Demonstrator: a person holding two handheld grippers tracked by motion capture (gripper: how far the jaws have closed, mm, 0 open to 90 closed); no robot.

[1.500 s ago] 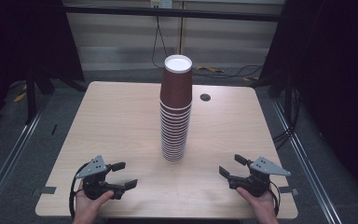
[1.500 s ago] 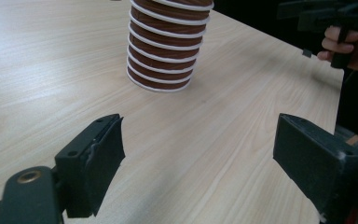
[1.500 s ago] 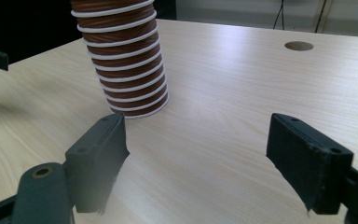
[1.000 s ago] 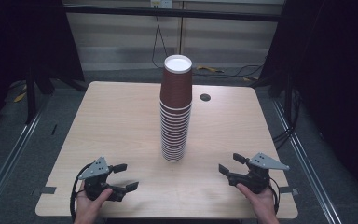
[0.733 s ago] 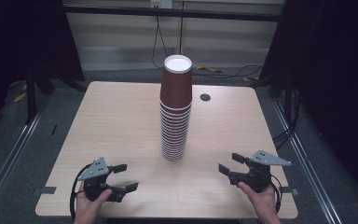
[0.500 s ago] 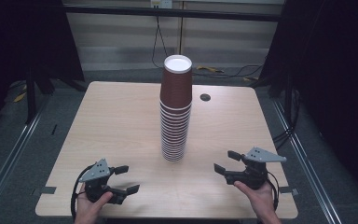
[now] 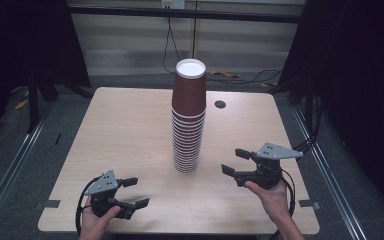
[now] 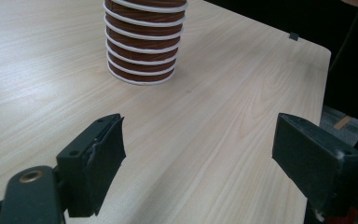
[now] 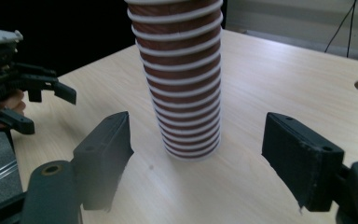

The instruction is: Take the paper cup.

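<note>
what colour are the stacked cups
Reddish brown with white rims, the cup stack shows best in the right gripper view.

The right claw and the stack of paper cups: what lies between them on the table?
Nothing: in the right gripper view only bare table lies between the open right claw and the stack of paper cups.

You have a pale wooden bench (image 7: 125,135) in front of you, with a small round hole (image 7: 220,104) near its far edge. Grey floor (image 7: 10,150) with metal rails (image 7: 15,165) runs along both sides. Beyond the far edge, cables (image 7: 240,77) lie on the floor below a pale wall (image 7: 125,40), with black curtains (image 7: 25,40) either side.
</note>
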